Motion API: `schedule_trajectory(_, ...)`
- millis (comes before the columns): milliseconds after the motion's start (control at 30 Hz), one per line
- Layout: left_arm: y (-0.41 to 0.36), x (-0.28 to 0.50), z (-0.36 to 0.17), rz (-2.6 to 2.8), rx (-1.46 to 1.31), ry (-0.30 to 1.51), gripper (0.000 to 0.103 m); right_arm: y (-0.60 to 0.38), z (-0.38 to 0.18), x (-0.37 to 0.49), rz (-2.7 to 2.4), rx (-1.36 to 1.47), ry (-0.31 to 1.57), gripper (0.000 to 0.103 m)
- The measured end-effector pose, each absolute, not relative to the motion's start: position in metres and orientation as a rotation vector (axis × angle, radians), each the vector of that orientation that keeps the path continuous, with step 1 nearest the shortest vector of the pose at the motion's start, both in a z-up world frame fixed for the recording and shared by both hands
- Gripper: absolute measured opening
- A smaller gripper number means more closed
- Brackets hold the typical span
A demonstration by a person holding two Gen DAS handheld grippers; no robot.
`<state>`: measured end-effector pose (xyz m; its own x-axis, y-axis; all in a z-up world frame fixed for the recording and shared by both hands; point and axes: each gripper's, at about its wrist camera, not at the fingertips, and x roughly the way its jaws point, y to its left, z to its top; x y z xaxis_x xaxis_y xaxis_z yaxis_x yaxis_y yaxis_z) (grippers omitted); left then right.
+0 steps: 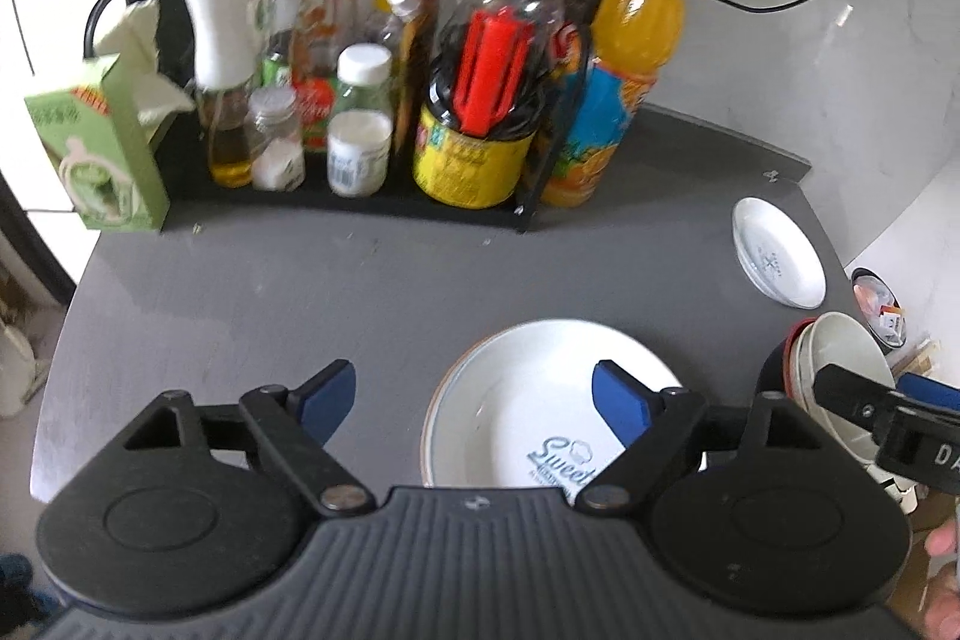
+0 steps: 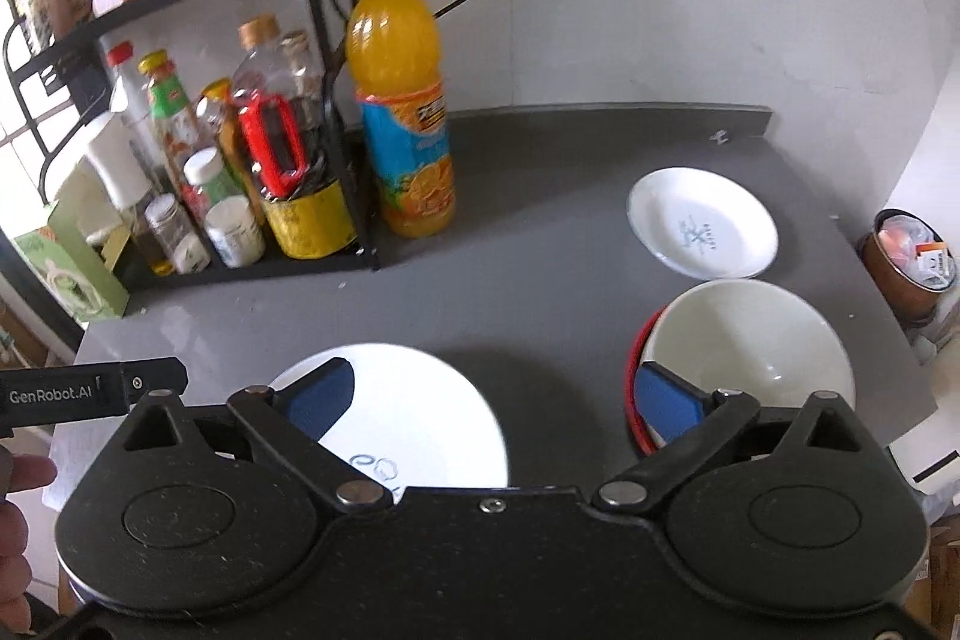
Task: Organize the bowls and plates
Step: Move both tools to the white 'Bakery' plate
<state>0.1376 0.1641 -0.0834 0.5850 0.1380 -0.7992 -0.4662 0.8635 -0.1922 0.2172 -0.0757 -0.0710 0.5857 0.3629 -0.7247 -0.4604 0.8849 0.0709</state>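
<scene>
Bench (image 2: 528,280): grey, matte top set against a pale wall, bearing the items below.

Large plate (image 1: 540,400): white with a thin coloured rim and blue "Sweet" lettering, flat on the near middle of the bench. Seen also in the right wrist view (image 2: 420,412).

Small plate (image 2: 702,223): white, a small dark mark at its centre, flat near the far right edge of the bench, well apart from the large plate.

White bowl (image 2: 750,340): deep and upright, nested inside a red bowl (image 2: 636,388) of which only the rim shows on the left side. The pair stands at the near right of the bench, just in front of the small plate.

Left gripper (image 1: 474,400): fingers spread wide, clamped on nothing. Its right blue pad lies over the large plate; its left pad is over bare bench.

Right gripper (image 2: 498,394): fingers spread wide, clamped on nothing. Its left blue pad lies over the large plate; its right pad is at the near rim of the nested bowls. Whether it touches them cannot be told.

Black rack (image 2: 336,39): far left of the bench, its lower level crowded with bottles and jars.

Orange juice bottle (image 2: 402,99): upright just beside the rack's right post.

Green carton (image 1: 102,147): at the rack's left end.
</scene>
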Motion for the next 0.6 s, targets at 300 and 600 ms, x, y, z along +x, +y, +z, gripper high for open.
schedule_trajectory(300,0.132,0.171,-0.081,0.285,-0.369,0.867,0.085,-0.125,-0.064,0.244,0.431,-0.052,0.805,0.101)
schedule_trajectory(600,0.090,0.222,-0.077,0.262,-0.342,0.856,0.089,-0.182,-0.072,0.296,0.373,0.012,0.805,0.101)
